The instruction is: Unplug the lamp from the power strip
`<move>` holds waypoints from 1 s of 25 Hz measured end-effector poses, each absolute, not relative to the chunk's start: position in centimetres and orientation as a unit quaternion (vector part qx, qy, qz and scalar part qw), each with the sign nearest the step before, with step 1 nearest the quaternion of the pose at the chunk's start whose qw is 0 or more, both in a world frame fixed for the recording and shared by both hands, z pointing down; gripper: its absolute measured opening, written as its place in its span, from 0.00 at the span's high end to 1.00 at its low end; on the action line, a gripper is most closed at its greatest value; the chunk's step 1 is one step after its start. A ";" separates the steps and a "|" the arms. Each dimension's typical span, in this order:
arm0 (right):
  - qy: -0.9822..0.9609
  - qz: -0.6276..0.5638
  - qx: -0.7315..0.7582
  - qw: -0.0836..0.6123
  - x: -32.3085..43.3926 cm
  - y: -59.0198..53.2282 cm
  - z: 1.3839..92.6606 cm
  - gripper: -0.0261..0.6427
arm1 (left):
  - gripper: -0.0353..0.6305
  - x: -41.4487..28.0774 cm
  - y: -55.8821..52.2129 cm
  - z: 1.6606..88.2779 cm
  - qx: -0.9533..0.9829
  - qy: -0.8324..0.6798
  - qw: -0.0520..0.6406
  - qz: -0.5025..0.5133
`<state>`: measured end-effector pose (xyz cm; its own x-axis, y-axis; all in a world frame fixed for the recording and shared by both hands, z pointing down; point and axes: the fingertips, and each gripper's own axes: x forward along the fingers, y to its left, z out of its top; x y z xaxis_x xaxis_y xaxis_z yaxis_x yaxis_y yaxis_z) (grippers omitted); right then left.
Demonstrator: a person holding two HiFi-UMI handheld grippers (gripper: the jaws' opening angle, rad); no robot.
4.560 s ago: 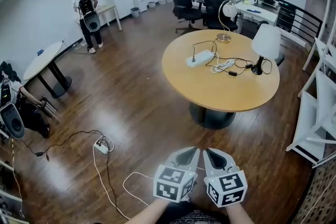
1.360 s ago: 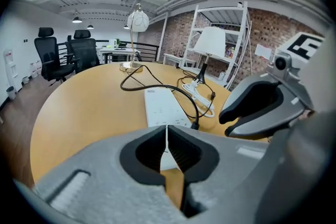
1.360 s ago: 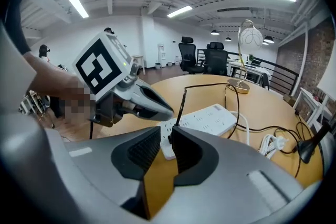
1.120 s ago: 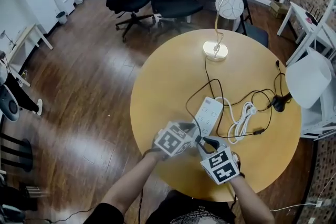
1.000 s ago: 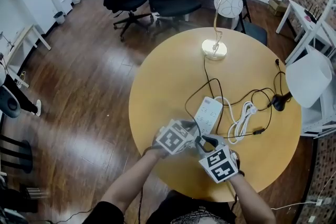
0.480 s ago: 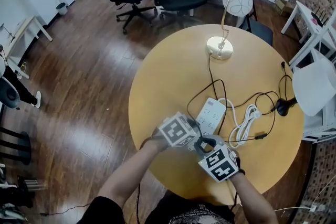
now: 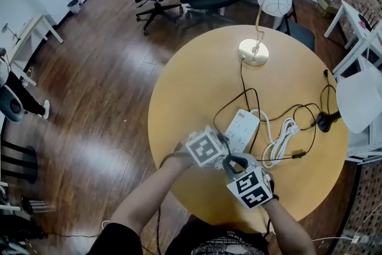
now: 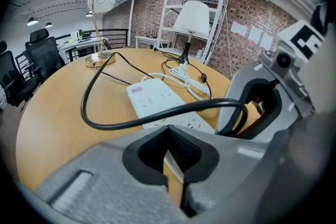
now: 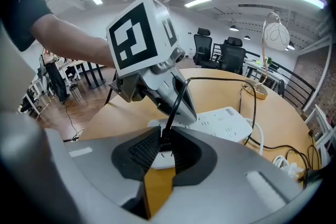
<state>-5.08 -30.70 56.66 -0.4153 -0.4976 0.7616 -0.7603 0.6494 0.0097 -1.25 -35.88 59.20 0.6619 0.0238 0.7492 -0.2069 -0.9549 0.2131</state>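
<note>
We see the right hand-held gripper [image 9: 161,148] clenched on the black plug [image 9: 165,138] at the strip [image 9: 223,122]. The left hand-held gripper [image 8: 169,136], at its 10 o'clock, is clenched on nothing. The lamp [image 7: 255,49] stands at the strip's 12 o'clock.

Blk cable [image 8: 157,119] arcs over pwr strip [image 8: 152,99] (table's [image 7: 185,86] left open).

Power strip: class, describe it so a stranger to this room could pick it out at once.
Find the round wooden table. On its near half lies the power strip, among black cords. It is the only flat white bar with rows of sockets, unlike the looped white cable beside it.
</note>
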 end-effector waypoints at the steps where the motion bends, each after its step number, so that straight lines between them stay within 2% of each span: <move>1: -0.823 0.178 0.384 0.380 -5.1 -30.7 56.6 0.87 | 0.94 -1.3 -35.9 59.2 0.900 -0.050 0.143 0.409; 9: -0.819 0.129 0.392 0.398 -5.1 -30.1 56.4 0.88 | 0.94 -0.2 -36.2 58.7 0.903 -0.052 0.108 0.413; 14: -0.831 0.141 0.423 0.334 -5.0 -31.8 53.2 0.88 | 0.94 -0.3 -36.1 58.7 0.901 -0.045 0.098 0.419; 22: -0.827 0.139 0.428 0.336 -3.4 -32.6 51.5 0.88 | 0.94 -1.0 -35.5 59.5 0.891 -0.044 0.112 0.438; 25: -0.827 0.139 0.433 0.330 -3.3 -32.4 51.0 0.87 | 0.94 -0.7 -35.5 59.4 0.896 -0.037 0.083 0.434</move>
